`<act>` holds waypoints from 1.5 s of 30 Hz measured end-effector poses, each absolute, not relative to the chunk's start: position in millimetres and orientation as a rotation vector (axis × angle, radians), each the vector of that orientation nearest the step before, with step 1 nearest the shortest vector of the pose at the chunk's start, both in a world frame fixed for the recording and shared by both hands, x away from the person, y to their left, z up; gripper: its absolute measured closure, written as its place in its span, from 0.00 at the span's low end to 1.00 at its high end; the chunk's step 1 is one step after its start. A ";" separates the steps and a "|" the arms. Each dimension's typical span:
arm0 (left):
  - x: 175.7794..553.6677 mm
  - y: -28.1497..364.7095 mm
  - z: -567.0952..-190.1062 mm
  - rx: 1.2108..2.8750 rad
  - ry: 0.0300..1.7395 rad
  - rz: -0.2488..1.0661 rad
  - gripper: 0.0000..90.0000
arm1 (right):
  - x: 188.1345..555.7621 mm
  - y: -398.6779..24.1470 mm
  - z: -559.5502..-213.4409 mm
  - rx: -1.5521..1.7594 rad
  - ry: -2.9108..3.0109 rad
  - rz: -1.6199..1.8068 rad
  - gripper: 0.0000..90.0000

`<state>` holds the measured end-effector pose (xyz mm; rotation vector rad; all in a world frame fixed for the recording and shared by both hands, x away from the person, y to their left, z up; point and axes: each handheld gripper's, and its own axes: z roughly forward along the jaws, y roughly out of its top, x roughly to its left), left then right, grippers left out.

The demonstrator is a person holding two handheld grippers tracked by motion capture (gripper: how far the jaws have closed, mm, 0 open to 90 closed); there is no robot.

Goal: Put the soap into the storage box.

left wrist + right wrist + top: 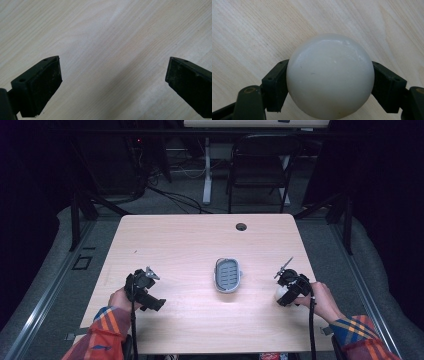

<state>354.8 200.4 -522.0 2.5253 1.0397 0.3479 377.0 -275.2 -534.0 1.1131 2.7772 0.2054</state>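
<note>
Right gripper view: the right gripper (329, 82) clamps a smooth, rounded white soap bar (330, 76) across its middle, likely slippery; the left gripper (112, 82) gapes empty.

One table (200, 240). Two grippers: left gripper (141, 287), right gripper (289, 287). One white ball (329, 75). One grey tray (228, 275) at mid-table. One cable hole (241, 226) in the tabletop. One folding chair (260, 165) behind the table. Two plaid sleeves (100, 335) at the near edge.
</note>
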 end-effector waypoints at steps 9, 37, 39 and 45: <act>354.9 200.6 -522.1 2.529 1.037 0.347 0.01 | 380.6 -264.5 -533.9 1.075 2.795 0.202 0.26; 354.7 200.5 -522.4 2.531 1.035 0.346 0.01 | 397.3 -237.6 -530.9 0.989 2.789 0.180 0.26; 354.7 200.5 -522.4 2.532 1.036 0.347 0.01 | 399.2 -234.4 -530.3 0.969 2.788 0.175 0.26; 354.6 200.3 -522.4 2.532 1.035 0.348 0.01 | 401.9 -227.0 -531.2 0.964 2.779 0.187 0.26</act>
